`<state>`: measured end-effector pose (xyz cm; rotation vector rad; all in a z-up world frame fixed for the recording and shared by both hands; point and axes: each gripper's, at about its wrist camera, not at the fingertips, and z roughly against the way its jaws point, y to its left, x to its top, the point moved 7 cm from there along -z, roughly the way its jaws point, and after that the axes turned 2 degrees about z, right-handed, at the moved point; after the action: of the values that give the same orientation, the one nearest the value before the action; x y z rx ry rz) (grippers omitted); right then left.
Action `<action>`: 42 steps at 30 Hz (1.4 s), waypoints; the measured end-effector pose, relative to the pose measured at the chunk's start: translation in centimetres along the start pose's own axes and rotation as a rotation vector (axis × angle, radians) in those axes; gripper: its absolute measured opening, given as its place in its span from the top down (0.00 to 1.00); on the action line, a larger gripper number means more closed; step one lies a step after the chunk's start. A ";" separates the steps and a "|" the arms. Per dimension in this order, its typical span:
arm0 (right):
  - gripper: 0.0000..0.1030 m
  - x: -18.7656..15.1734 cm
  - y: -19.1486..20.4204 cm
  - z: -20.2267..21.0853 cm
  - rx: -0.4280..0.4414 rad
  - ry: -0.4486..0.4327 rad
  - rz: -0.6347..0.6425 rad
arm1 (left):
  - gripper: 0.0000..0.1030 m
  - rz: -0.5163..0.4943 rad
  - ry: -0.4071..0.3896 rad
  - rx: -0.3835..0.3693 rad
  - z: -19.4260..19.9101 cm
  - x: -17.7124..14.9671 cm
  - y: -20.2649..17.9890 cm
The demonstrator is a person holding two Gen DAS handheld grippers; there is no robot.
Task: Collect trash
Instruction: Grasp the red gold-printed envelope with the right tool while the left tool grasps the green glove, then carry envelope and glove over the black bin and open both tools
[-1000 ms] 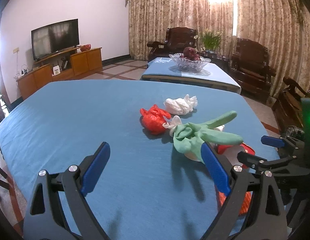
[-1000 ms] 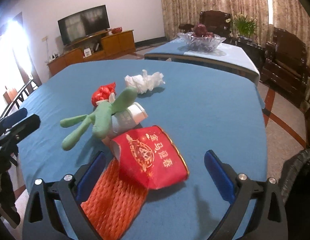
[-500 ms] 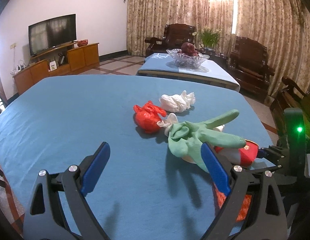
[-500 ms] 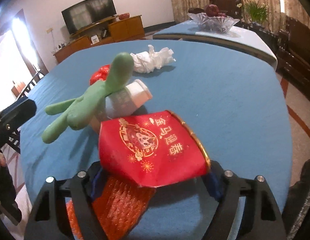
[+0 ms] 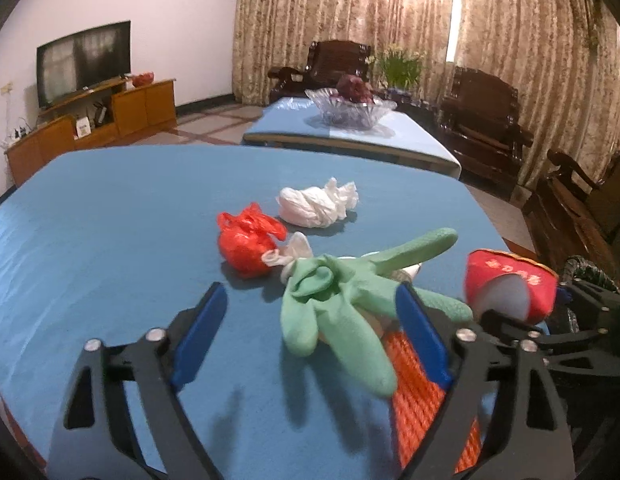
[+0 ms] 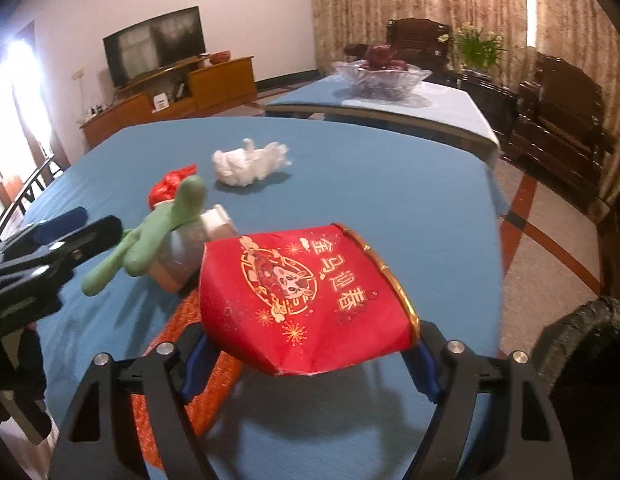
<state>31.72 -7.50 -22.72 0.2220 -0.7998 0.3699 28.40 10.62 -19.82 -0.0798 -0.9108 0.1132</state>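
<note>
1. Right gripper (image 6: 305, 364): blue pads clamped on the two sides of a red paper cup printed with gold characters and a gold rim (image 6: 305, 292); cup squashed wide, held clear above the blue-clothed tabletop (image 6: 390, 184), near its right edge.
2. Left gripper (image 5: 310, 340): jaws closing, with the wrist end of a pale green rubber glove (image 5: 338, 304) between them; right pad close against the glove, left pad (image 5: 197, 340) apart from it; no firm pinch visible.
3. Green glove: draped over a white plastic bottle (image 6: 197, 240) lying on its side, one finger sticking up.
4. Orange mesh net sleeve (image 6: 177, 380): flat on the tabletop near the front edge, under the held cup and beside the bottle.
5. Crumpled red plastic bag (image 5: 245, 240): on the tabletop just behind the glove, near the middle.
6. Knotted white plastic bag (image 5: 318, 204): beyond the red bag, closer to the far edge, apart from it.
7. Black bin bag (image 6: 590, 340): off the right edge of the tabletop, low; contents impossible to tell.
8. Background: second blue-covered table with a glass fruit bowl (image 5: 350, 110), dark wooden armchairs, a television on a wooden cabinet.
</note>
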 end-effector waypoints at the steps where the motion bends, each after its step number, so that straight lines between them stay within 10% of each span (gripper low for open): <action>1: 0.25 0.0 -0.2 0.1 -0.004 0.000 0.000 | 0.26 0.004 0.007 -0.002 -0.4 0.0 0.0; 14: 0.24 0.0 0.4 1.3 -0.005 -0.021 0.030 | 0.77 0.080 0.086 -0.110 -2.2 -0.9 -0.1; 42: 0.24 2.2 0.8 12.9 0.020 -0.198 -0.027 | 0.86 -0.034 -0.063 -0.211 11.1 1.5 -5.3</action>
<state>24.39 -10.53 -12.32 0.2915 -0.9873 0.3336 20.89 5.77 -11.20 -0.2576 -0.9843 -0.0129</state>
